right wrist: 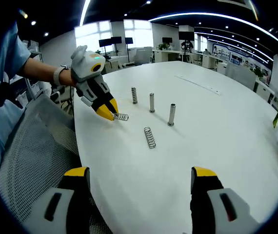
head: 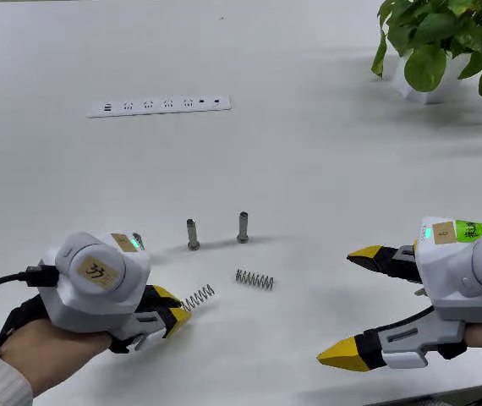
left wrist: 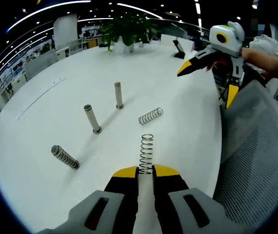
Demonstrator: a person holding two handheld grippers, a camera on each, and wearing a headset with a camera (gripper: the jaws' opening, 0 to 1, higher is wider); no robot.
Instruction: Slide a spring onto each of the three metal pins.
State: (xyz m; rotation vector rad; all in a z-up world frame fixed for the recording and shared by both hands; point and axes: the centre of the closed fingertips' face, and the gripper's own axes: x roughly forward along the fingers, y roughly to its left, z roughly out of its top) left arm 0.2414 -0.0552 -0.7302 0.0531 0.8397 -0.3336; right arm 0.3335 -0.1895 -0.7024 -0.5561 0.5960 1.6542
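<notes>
Your left tool (head: 178, 315) is clamped on one end of a spring (head: 199, 297). It pinches only the last coils, so most of the length sticks out free past the tips. In the left gripper view that free end points out toward the pins, which suits it for going over a pin top. The tool sits low at the near left of the surface (head: 309, 152). I cannot tell whether the spring touches the surface or hangs just above it.

The left pin (left wrist: 65, 157) already wears its coil, so I judge one of three done. The middle pin (head: 192, 234) and the right pin (head: 243, 227) stand upright and bare, side by side, just beyond the held spring. A loose spring (head: 254, 279) lies flat on the near side of the right pin, between your two tools, ready for the last pin.

Your right tool (head: 334, 306) hangs at the near right with its jaws wide apart and nothing in them, well apart from the pins. That leaves the left one room to work, and it is placed to take the loose spring.

The middle pin looks the nearest target. Gripped at one end, the soft coil may droop or wobble, so line its axis up with the pin before you lower it.

The power strip (head: 158, 106) and plant (head: 444, 42) lie far off, out of the way.
</notes>
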